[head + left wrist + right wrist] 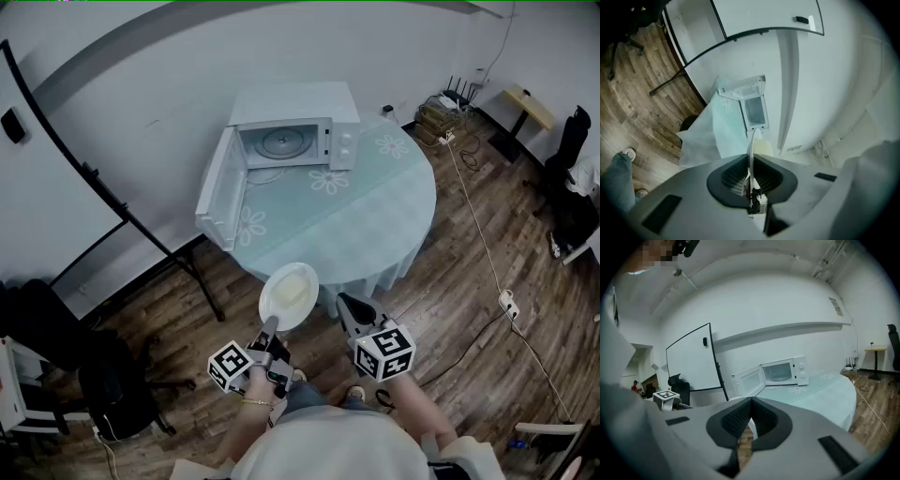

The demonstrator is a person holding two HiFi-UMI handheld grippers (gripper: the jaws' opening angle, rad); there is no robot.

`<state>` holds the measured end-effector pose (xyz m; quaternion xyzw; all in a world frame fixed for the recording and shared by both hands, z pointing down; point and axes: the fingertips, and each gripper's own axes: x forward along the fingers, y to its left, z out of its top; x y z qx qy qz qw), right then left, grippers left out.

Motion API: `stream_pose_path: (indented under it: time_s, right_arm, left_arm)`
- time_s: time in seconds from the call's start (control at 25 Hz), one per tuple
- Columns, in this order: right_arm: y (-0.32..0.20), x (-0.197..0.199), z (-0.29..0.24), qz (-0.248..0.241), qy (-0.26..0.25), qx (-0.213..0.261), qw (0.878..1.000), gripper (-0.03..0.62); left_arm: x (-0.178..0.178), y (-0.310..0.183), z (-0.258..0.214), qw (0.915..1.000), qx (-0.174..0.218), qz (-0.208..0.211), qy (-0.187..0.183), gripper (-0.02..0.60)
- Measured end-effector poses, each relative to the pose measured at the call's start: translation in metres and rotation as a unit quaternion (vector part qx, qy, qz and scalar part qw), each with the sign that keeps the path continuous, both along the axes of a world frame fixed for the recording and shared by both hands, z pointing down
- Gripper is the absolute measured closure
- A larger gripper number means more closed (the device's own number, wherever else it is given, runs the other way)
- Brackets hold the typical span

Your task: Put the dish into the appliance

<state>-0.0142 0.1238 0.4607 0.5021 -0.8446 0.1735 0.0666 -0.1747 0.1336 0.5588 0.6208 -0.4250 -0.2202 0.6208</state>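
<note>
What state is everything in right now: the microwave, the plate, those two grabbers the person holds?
microwave: on the table, nothing inside but its turntable.
microwave door: swung wide open.
plate: held in the air by its rim, short of the table, carrying a pale yellow piece of food.
left gripper: shut on the plate's rim.
right gripper: shut, empty.

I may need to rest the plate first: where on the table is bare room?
The table is bare from the microwave to the near and right edges. The turntable inside is bare. Crowded only at far left, where the microwave and its open door stand.
</note>
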Motion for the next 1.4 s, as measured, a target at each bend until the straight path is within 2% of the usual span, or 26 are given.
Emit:
stream_pose_path:
  time_s: [0.16,0.28,0.56,0.88,1.04,1.4]
  right_arm:
    - [0.067,0.031,0.004,-0.006,-0.006,-0.002,1.0,0.589]
    - [0.11,0.055,0.014,-0.023,0.008,-0.01,1.0,0.589]
    - [0.163,0.092,0.023,-0.043,0.011,-0.011,0.999,0.589]
    - [0.187,0.106,0.019,-0.055,-0.006,-0.004,0.998,0.589]
    - [0.185,0.106,0.014,-0.065,-0.012,0.0,0.998,0.589]
    - [0.188,0.105,0.019,-0.082,-0.023,-0.006,0.996,0.589]
  left_arm:
    - [0.027,0.058,-0.011,0.9998,0.016,-0.006,-0.008,0.545]
    - [0.053,0.102,-0.011,0.9995,0.018,-0.024,0.01,0.545]
    - [0.087,0.164,-0.011,0.9985,0.014,-0.047,0.023,0.545]
    - [0.1,0.186,-0.016,0.9978,0.024,-0.058,0.024,0.545]
    - [0.104,0.183,-0.023,0.997,0.031,-0.064,0.031,0.545]
    - [0.105,0.184,-0.026,0.9962,0.035,-0.076,0.022,0.545]
